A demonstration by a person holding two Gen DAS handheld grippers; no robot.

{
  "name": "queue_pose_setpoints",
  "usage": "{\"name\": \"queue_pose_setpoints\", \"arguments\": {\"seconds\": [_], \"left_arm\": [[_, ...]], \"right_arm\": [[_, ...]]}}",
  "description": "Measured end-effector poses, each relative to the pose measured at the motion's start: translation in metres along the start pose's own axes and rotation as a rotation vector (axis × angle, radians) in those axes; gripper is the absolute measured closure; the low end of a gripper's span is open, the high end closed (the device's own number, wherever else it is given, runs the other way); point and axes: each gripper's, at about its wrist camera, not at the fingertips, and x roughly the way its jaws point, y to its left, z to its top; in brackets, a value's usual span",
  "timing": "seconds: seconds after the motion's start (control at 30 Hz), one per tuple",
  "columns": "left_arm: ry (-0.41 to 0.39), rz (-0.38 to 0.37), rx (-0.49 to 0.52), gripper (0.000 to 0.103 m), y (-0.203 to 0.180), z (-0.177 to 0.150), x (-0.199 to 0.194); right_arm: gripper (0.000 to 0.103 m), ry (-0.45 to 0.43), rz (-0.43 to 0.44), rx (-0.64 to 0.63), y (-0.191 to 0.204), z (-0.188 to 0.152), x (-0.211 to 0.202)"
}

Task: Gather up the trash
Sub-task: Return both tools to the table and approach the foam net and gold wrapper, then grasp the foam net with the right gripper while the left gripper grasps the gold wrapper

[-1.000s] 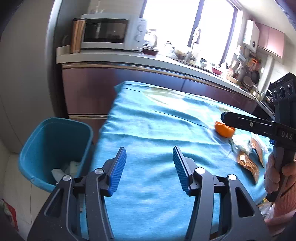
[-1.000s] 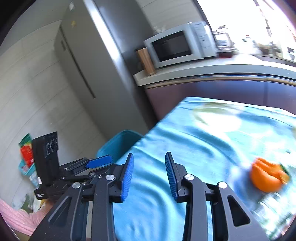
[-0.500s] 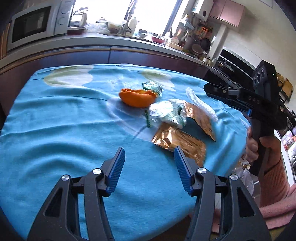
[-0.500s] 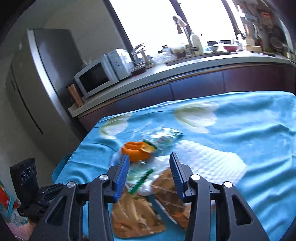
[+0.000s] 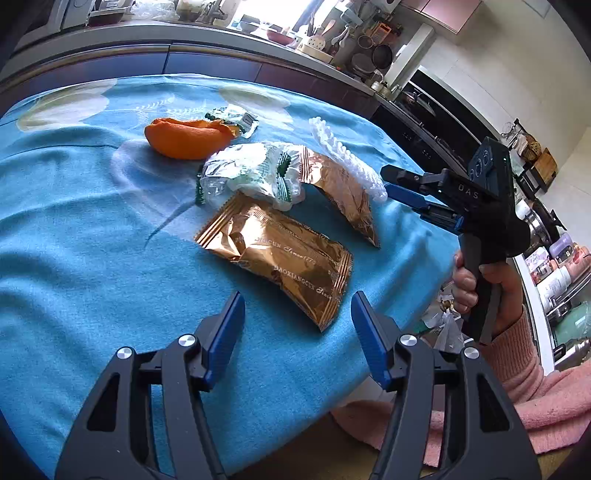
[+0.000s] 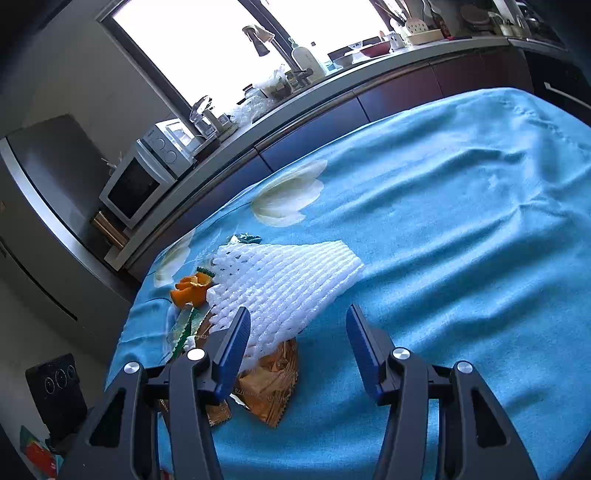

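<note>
Trash lies on the blue tablecloth (image 5: 74, 240): an orange peel (image 5: 184, 138), a crumpled clear wrapper with green print (image 5: 251, 177), two copper foil packets (image 5: 280, 254) (image 5: 340, 188) and a white foam fruit net (image 5: 347, 162). My left gripper (image 5: 297, 332) is open and empty, just short of the nearer foil packet. My right gripper (image 6: 295, 343) is open and empty, close over the foam net (image 6: 284, 284); it also shows in the left wrist view (image 5: 402, 184) at the net's right end.
A kitchen counter (image 5: 184, 33) with a sink, a microwave (image 6: 140, 177) and dishes runs behind the table. A fridge (image 6: 44, 221) stands at the left. The table's near edge (image 5: 332, 369) drops off by the person's pink sleeve (image 5: 546, 387).
Both grippers swung from the blue bin side toward the trash pile and came closer to it. The right gripper now sits over the foam net. Both stayed open.
</note>
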Motion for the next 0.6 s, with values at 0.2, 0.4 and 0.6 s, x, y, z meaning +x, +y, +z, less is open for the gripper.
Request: {"name": "queue_pose_setpoints", "arguments": {"seconds": [0.2, 0.4, 0.6], "left_arm": [[0.023, -0.038, -0.036, 0.048, -0.003, 0.007, 0.013], [0.040, -0.047, -0.111, 0.080, 0.008, 0.015, 0.023], [0.039, -0.035, -0.115, 0.092, 0.010, 0.015, 0.024]], "right_arm": [[0.052, 0.019, 0.095, 0.072, -0.006, 0.000, 0.015], [0.081, 0.018, 0.136, 0.096, -0.007, 0.001, 0.016], [0.091, -0.004, 0.134, 0.052, 0.003, 0.003, 0.007]]}}
